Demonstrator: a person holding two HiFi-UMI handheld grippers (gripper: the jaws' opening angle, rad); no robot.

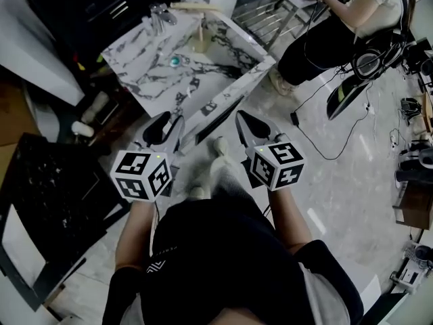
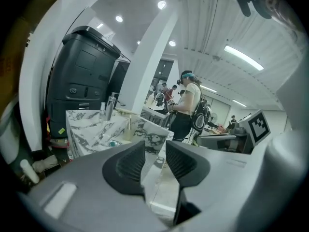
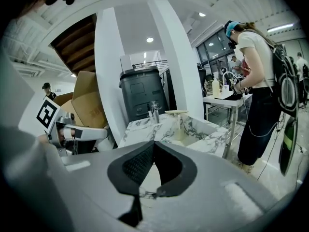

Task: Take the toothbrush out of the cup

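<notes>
A pale cup (image 1: 199, 41) stands in the white marble sink (image 1: 223, 93) ahead of me, and a light toothbrush (image 1: 193, 6) lies across above it. The right gripper view shows the cup (image 3: 179, 132) and the toothbrush (image 3: 176, 112) far off. Both grippers hang well short of the sink, over the floor. My left gripper (image 1: 163, 128) is open, nothing between its fingers (image 2: 130, 162). My right gripper (image 1: 253, 126) has its fingertips touching and holds nothing (image 3: 153, 144).
A chrome faucet (image 1: 161, 15) and a teal drain plug (image 1: 174, 61) are in the sink. A person (image 1: 338, 26) stands at a table on the right, with cables (image 1: 325, 147) across the floor. A black bin (image 2: 87, 76) stands behind the sink and a dark slab (image 1: 47, 202) lies left.
</notes>
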